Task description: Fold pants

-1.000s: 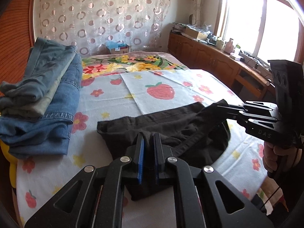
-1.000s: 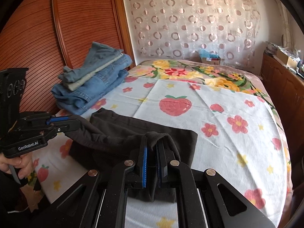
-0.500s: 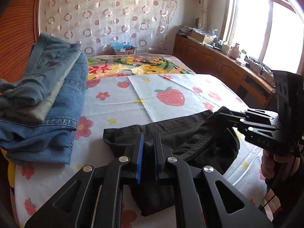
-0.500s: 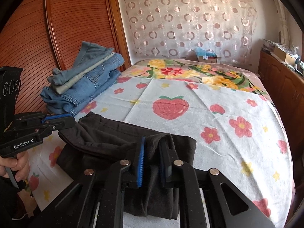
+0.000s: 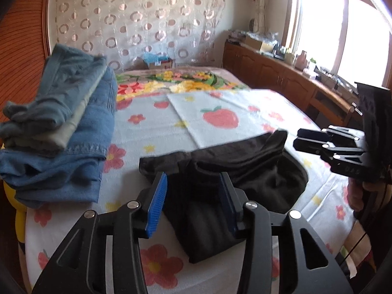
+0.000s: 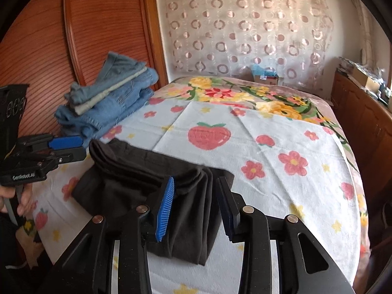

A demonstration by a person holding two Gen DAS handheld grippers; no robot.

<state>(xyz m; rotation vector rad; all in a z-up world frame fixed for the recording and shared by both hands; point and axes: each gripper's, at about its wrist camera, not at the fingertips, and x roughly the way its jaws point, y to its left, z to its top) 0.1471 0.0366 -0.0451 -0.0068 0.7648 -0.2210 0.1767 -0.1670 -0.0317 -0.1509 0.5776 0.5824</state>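
Black pants (image 5: 220,171) between both opening claws

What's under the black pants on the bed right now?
The black pants lie folded on the strawberry and flower printed bedsheet, which shows all around them. Whatever part of the sheet lies directly beneath is covered by the fabric.

Daylight is admitted through the window (image 5: 343,39) at the right of the left wrist view, where the panes are blown out to white glare. The bed (image 6: 281,147) is evenly and brightly lit, and only soft shadows are cast. Motion blur is seen across the left wrist view; the right wrist view is sharper. Straight lines are bowed by fisheye distortion, and dark vignetting is seen at the corners.
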